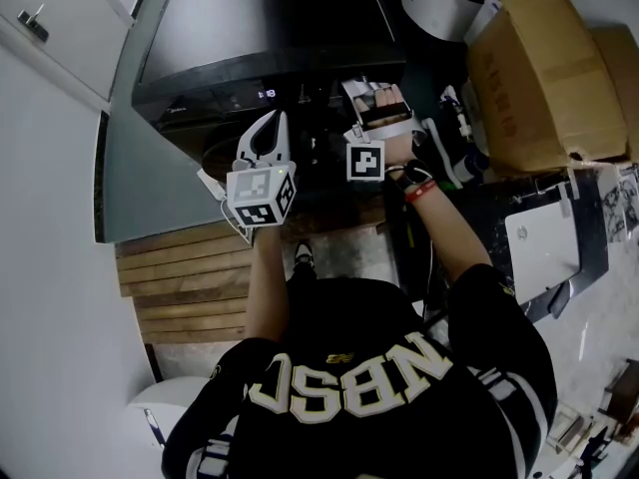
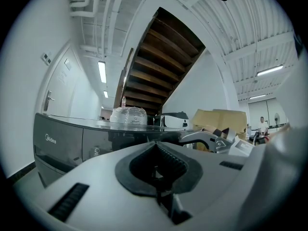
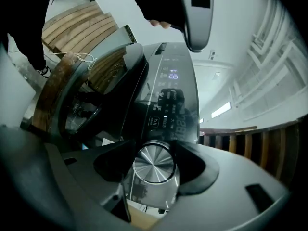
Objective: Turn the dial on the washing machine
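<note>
Lower centre of the right gripper view: round brushed-metal dial on the glossy black control panel of the dark grey washing machine. Around the dial the right tool, jaws apart and not clamped, one dark pad close beside the rim at each side. Above the dial, small lit symbols and a pale blue number display.

In the head view, right tool at upper centre, pointed at the front of the machine. Just left of it the left tool, apart from the panel. In the left gripper view, jaws of the left tool together, nothing between them. Behind them the flat machine top, with a clear crumpled plastic thing on it.
</note>
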{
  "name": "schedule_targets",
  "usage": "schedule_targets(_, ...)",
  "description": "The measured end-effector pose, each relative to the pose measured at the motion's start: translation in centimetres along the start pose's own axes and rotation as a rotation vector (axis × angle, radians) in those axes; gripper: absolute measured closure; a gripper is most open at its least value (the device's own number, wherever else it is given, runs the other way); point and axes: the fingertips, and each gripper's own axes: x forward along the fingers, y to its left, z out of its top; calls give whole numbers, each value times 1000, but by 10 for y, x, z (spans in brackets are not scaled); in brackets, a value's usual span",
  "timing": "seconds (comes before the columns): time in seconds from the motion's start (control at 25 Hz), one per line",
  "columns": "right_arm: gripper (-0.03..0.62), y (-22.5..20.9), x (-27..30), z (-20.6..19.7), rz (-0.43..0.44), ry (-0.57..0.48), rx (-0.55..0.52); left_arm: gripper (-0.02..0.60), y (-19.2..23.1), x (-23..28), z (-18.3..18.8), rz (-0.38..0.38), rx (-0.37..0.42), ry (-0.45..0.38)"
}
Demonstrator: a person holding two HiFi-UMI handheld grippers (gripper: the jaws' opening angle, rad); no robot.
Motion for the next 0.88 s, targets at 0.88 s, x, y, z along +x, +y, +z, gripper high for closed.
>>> schedule_targets(0.88,326,-22,-2,-15,-94,-24,446,569,6,0,8,11,-2,-17)
